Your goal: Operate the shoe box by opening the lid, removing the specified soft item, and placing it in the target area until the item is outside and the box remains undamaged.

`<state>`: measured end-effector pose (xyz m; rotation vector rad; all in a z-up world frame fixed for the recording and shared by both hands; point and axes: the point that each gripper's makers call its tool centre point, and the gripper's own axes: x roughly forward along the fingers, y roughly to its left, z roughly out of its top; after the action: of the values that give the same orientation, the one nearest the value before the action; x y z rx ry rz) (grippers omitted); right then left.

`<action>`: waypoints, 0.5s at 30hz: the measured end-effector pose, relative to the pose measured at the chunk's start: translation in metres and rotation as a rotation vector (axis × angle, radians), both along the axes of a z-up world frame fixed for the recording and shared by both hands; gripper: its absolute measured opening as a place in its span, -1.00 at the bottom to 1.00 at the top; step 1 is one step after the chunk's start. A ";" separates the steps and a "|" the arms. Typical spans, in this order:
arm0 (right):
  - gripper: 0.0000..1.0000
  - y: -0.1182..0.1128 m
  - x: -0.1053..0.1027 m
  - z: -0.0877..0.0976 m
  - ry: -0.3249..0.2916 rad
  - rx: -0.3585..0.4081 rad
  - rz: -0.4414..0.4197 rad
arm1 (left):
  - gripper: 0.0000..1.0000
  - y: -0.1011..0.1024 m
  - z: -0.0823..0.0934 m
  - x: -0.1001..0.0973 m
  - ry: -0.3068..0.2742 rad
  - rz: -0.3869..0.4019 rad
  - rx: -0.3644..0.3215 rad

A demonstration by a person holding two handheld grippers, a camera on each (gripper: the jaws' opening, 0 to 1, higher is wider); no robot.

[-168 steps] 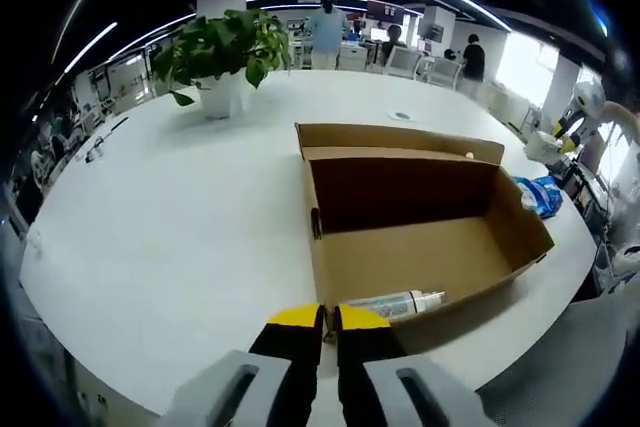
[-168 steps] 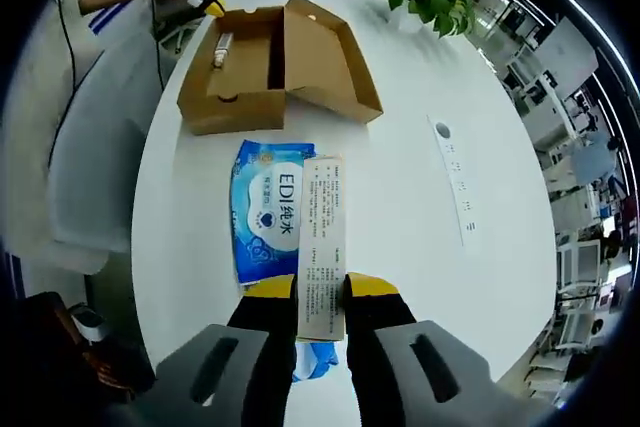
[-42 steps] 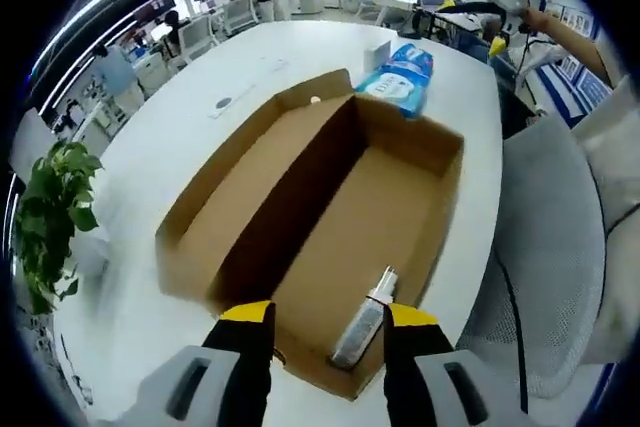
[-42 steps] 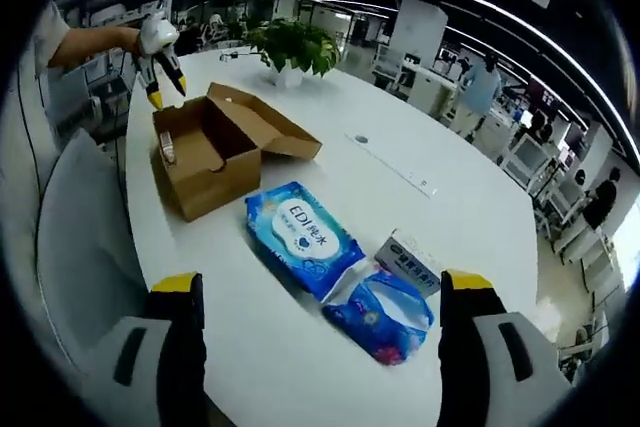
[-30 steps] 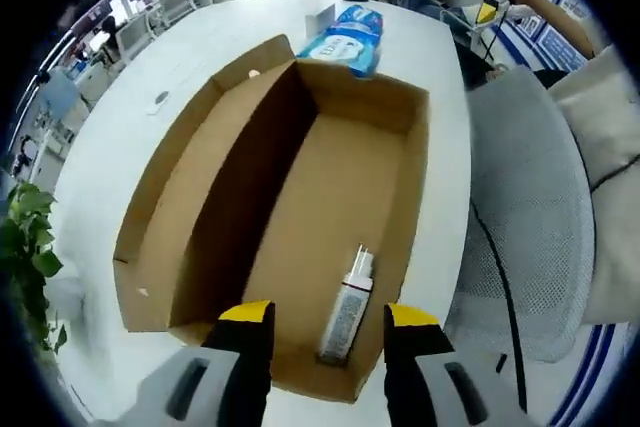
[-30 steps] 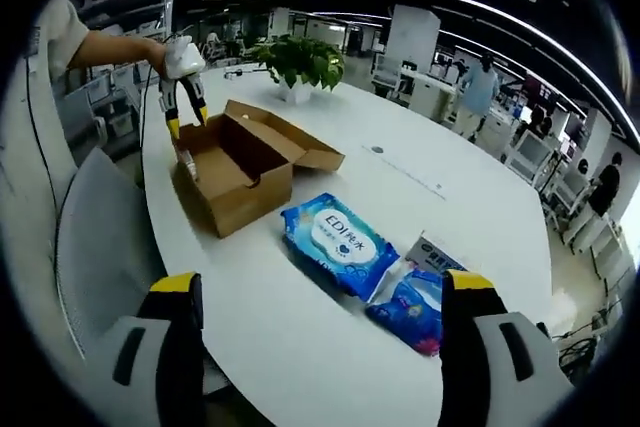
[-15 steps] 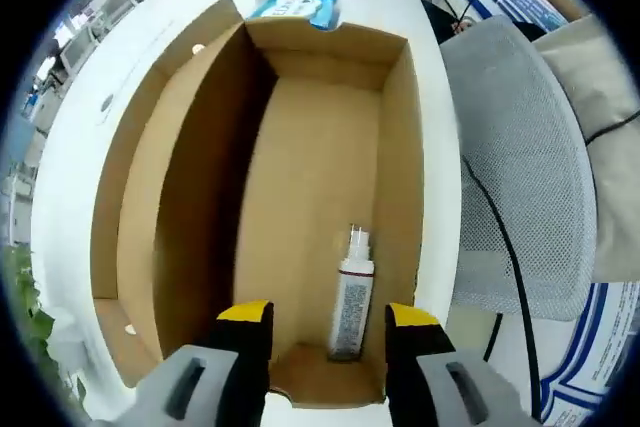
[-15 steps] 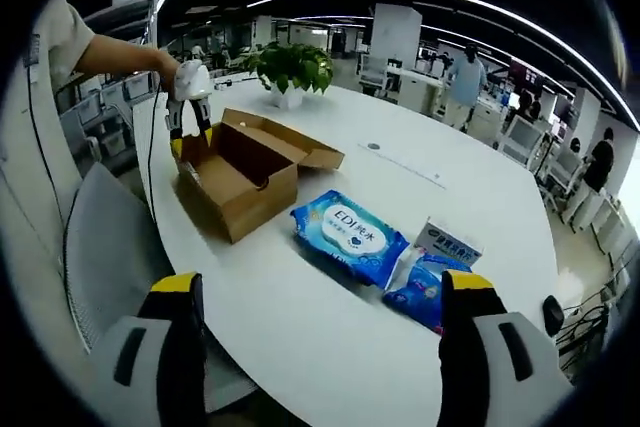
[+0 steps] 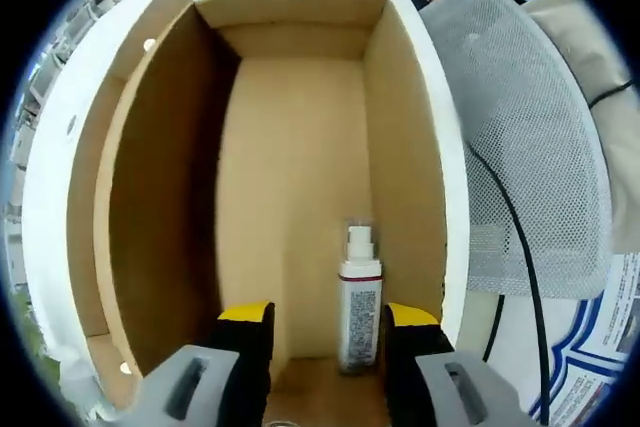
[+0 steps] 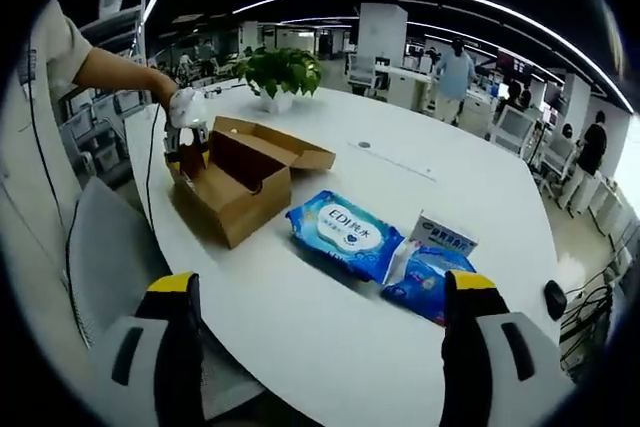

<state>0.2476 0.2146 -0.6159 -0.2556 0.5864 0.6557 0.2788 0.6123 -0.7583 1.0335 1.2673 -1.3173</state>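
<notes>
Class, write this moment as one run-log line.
box: lid open | tube: inside, between left claw jaws, ungrasped | right claw: open, above table | wipes: on table

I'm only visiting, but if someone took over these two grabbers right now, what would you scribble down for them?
Left gripper: open, down inside the open brown cardboard shoe box, jaws either side of a small white tube with a cap lying on the floor of the box.
Right gripper: open wide, holding nothing, above the white table.
Done: lid open; blue wipes pack and two smaller packets lie outside.
Left: grip the tube, lift it out, set it down.
</notes>
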 end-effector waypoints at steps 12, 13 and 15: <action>0.92 0.004 0.002 -0.002 0.016 0.008 0.005 | -0.06 0.000 -0.004 0.004 -0.030 0.004 -0.002; 0.92 0.004 0.002 -0.002 0.017 0.009 0.006 | -0.06 0.000 -0.004 0.004 -0.033 0.004 -0.004; 0.92 0.005 0.002 -0.002 0.017 0.011 0.006 | -0.06 0.001 -0.004 0.005 -0.039 0.004 -0.009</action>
<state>0.2500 0.2198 -0.6181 -0.2422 0.5987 0.6675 0.2834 0.6129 -0.7619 1.0452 1.2330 -1.2932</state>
